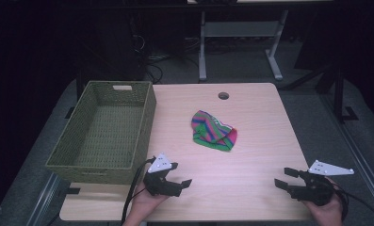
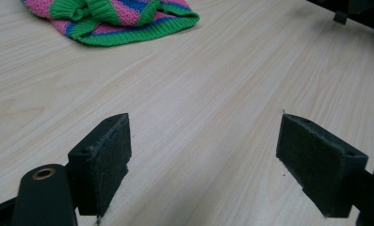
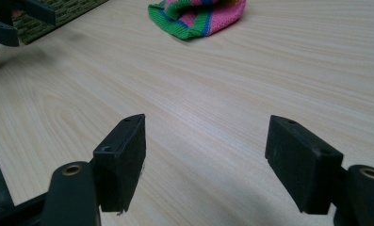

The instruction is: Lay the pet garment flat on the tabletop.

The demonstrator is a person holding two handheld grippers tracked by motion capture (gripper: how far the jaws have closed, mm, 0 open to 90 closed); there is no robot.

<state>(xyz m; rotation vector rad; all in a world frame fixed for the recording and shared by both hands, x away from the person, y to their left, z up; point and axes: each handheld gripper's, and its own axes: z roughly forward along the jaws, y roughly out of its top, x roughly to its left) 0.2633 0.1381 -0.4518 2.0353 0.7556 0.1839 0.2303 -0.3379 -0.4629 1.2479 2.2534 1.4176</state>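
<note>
A crumpled knitted cloth [image 1: 213, 131] striped pink, green and blue lies near the middle of the light wooden table [image 1: 250, 108]. It appears at the top of the left gripper view [image 2: 114, 19] and of the right gripper view [image 3: 199, 14]. My left gripper [image 1: 179, 176] rests low at the front left, open and empty, its jaws pointing right toward the table's middle. My right gripper [image 1: 284, 178] sits at the front right, open and empty, jaws pointing left. In each gripper view the jaws stand wide apart over bare wood, left gripper [image 2: 203, 165], right gripper [image 3: 206, 160].
A woven green basket [image 1: 145, 123] with nothing inside stands on the table's left side, just behind my left gripper. A round cable hole [image 1: 223, 96] is at the far edge. Desk legs and cables lie on the floor beyond.
</note>
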